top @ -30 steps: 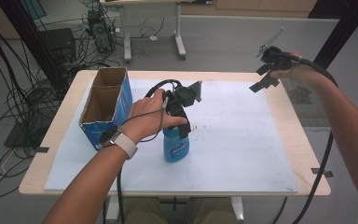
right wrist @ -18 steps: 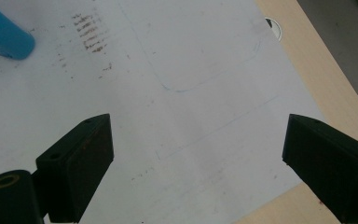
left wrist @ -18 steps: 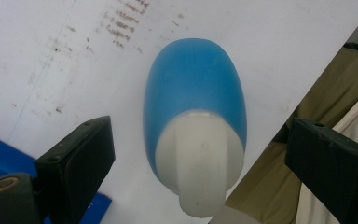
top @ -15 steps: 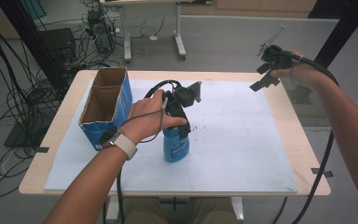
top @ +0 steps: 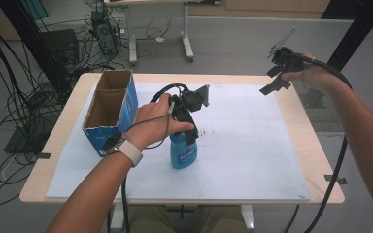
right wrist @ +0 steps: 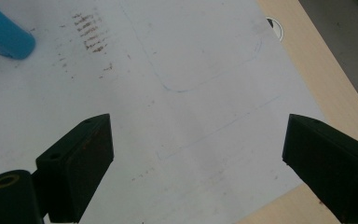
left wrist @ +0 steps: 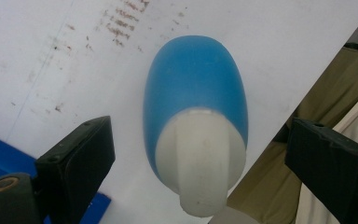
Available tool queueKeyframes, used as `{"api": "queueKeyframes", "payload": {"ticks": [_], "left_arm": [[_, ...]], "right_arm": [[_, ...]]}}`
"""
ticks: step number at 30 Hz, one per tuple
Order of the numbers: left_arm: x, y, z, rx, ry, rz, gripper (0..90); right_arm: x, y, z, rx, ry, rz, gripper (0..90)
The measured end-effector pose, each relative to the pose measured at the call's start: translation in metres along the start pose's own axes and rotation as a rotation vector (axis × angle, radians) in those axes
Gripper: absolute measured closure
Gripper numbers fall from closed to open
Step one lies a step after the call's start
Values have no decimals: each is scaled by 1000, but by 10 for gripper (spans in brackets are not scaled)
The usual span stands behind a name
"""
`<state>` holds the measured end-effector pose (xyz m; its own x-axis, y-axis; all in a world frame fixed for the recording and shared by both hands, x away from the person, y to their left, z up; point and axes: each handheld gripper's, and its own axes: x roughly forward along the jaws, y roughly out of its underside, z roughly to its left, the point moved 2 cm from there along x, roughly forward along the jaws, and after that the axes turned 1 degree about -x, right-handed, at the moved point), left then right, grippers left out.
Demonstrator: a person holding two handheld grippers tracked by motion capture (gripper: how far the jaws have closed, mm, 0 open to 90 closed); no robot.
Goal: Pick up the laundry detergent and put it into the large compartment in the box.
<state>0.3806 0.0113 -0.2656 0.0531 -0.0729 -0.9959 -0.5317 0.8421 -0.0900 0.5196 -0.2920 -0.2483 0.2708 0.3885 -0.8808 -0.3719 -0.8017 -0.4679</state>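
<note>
While poised above the bottle, left claw spread wide, jaws either side of the white cap and touching nothing. Bottle upright on the white mat, near the middle of the worktop, just right of the box. Likely light, rigid plastic with a smooth, rather slippery skin; tall and narrow, so apt to tip if nudged from one side. Best taken at the cap or the neck below it, jaws square across the flat sides, closing evenly so as not to squirt it out. Right claw likewise spread and empty, held high over the far right corner, well apart from the bottle. Box close on the left, open top upward, with its blue wall the nearest obstacle. Plenty of bare mat to the right and toward the far edge; less toward the near edge. Cable trailing by the left wrist, worth keeping off the bottle.
</note>
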Motion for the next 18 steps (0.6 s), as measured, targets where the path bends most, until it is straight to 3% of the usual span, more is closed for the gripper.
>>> {"api": "queueKeyframes", "payload": {"ticks": [18], "left_arm": [[1,0,0,0,0,-7,87]], "right_arm": [[-1,0,-1,4,0,-4,84]]}}
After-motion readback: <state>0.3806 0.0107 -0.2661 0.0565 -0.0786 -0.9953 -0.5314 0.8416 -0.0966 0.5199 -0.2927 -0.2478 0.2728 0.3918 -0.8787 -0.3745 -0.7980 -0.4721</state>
